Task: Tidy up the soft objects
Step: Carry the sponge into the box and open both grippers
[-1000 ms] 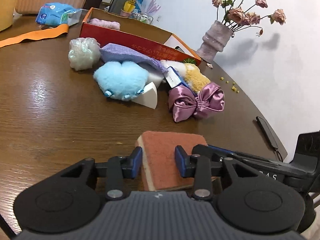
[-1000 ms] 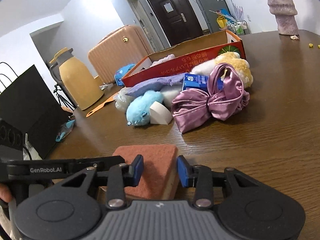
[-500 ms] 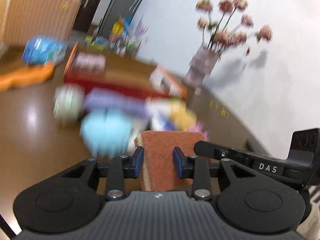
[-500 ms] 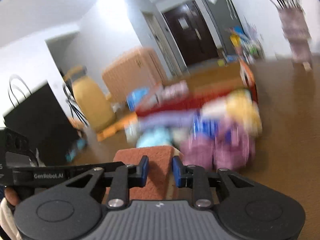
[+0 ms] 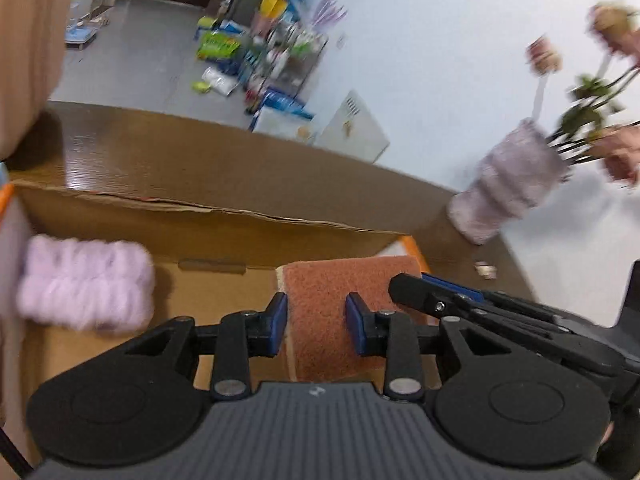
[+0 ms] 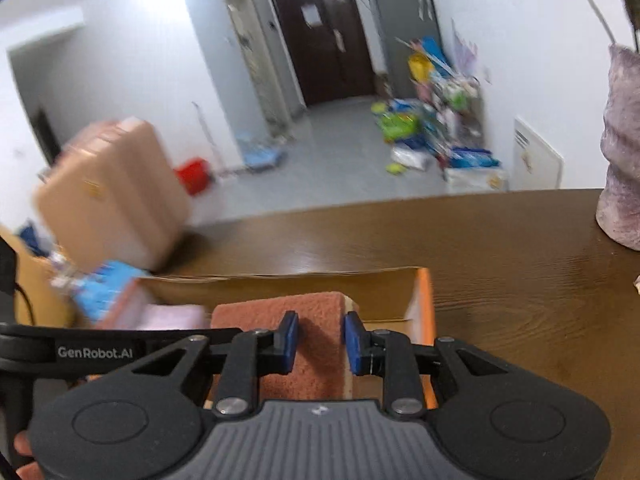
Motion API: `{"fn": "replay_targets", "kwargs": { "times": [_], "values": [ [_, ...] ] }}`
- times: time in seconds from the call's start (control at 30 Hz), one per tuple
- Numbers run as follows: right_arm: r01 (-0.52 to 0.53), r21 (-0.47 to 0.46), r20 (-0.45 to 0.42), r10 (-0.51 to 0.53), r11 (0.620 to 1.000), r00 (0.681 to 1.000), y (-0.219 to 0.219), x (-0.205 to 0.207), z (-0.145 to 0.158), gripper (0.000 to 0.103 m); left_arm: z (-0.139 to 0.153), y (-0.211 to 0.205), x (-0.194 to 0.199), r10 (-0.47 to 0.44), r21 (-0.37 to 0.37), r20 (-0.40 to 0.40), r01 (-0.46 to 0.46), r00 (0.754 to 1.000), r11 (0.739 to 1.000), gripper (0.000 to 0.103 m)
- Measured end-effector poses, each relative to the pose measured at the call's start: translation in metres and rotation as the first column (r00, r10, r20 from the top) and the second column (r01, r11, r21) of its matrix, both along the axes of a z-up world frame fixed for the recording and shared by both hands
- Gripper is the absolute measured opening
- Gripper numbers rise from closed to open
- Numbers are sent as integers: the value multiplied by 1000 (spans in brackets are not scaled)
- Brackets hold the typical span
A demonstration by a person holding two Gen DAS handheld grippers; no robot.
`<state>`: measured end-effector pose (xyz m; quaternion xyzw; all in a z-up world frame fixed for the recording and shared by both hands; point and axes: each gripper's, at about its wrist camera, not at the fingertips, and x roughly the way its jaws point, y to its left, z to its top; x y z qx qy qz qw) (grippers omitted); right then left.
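Both tongs are clenched on the same sponge (image 5: 344,300): my left tongs (image 5: 316,322) pinch its rust-coloured scouring face from one side, and my right tongs (image 6: 318,340) grip it from the other, blue pads pressed into the top. In the right view the sponge (image 6: 280,316) shows its pale yellow foam layer along the right edge.

A second ago this sponge lay flat on the table among the pile of soft toys, with both tongs straddling it and their pads apart. Half a second ago it was already lifted and the scene was smeared with motion. Now I hold it over the open cardboard box (image 5: 224,240), near its right end by the orange flap, and the toy pile has dropped out of both views. I cannot tell whether the sponge touches the box floor.

Counting what I see: one sponge, one box, one fluffy lilac piece (image 5: 86,286) lying inside the box toward its left end, blurred. In the right view that lilac piece (image 6: 172,316) peeks out left of the sponge, with one blue packet (image 6: 104,284) beyond the box's left end. One vase (image 5: 506,188) stands on the table (image 5: 240,168) past the box's right corner. One peach suitcase (image 6: 112,192) stands on the floor behind the table.
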<state>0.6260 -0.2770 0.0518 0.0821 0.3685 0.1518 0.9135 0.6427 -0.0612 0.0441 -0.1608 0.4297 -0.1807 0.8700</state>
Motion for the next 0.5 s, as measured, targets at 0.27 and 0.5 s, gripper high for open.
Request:
{"fn": "replay_targets", "kwargs": {
  "times": [0.27,0.5],
  "values": [
    [51,-274,31,-44,960,999,25,28,-26,22,-33,-25,29,25,75,-65,-20,998,997,35],
    [32,-212,79,-16,977,997,7,-2,10,31,23,-13,-18,-1,156,57,-8,998,988,41]
  ]
}}
